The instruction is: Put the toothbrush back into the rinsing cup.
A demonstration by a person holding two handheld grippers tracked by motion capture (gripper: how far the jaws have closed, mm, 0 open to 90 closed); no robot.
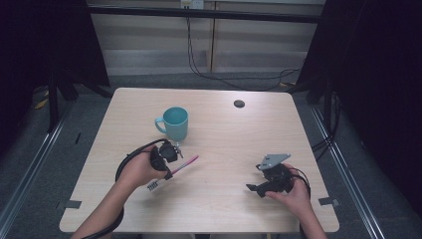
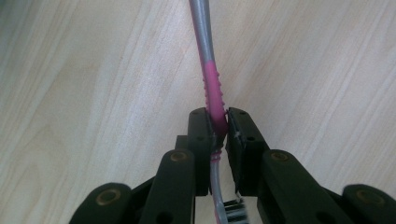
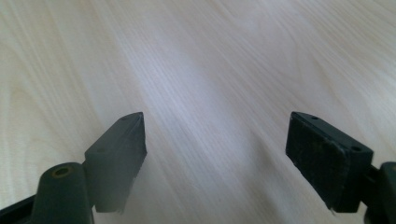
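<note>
From the high view, a light wooden bench (image 1: pixel 224 139) carries a teal ceramic mug (image 1: pixel 173 123); just in front of the mug the left tongs (image 1: pixel 168 160) hold a pink-and-grey plastic toothbrush (image 1: pixel 185 163), bristles nearer the person. The right tongs (image 1: pixel 256 188) sit well to the mug's right.

The left gripper view adds the grip — jaws clenched on the toothbrush's (image 2: pixel 212 91) ribbed pink section, grey handle running away.

The right gripper view shows those jaws spread wide — released over bare wood.

no readable text, no labels, no brand marks; no numbers or signs anywhere
</note>
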